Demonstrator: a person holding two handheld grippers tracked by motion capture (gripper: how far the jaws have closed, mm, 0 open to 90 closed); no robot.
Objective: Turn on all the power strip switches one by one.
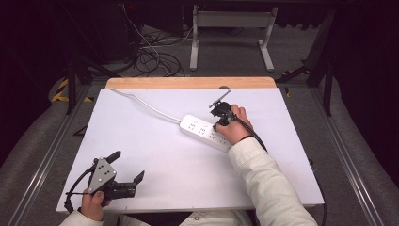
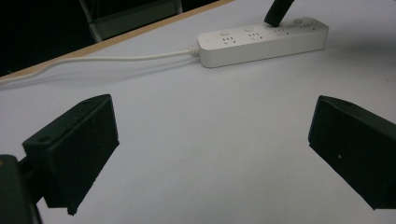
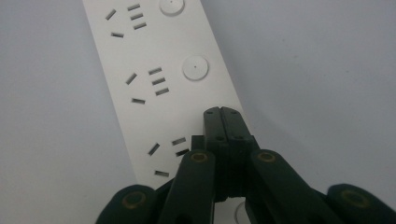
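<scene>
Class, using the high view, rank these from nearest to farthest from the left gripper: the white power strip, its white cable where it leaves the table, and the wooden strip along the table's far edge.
From the left gripper, low at the table's near left corner:
1. Power strip, mid-table, to its right.
2. Cable, far left, where it leaves the table.
3. Wooden strip, along the far edge; only slightly beyond the cable's end.

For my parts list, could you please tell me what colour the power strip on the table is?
The power strip is white, with round white buttons; it shows best in the right gripper view.
</scene>
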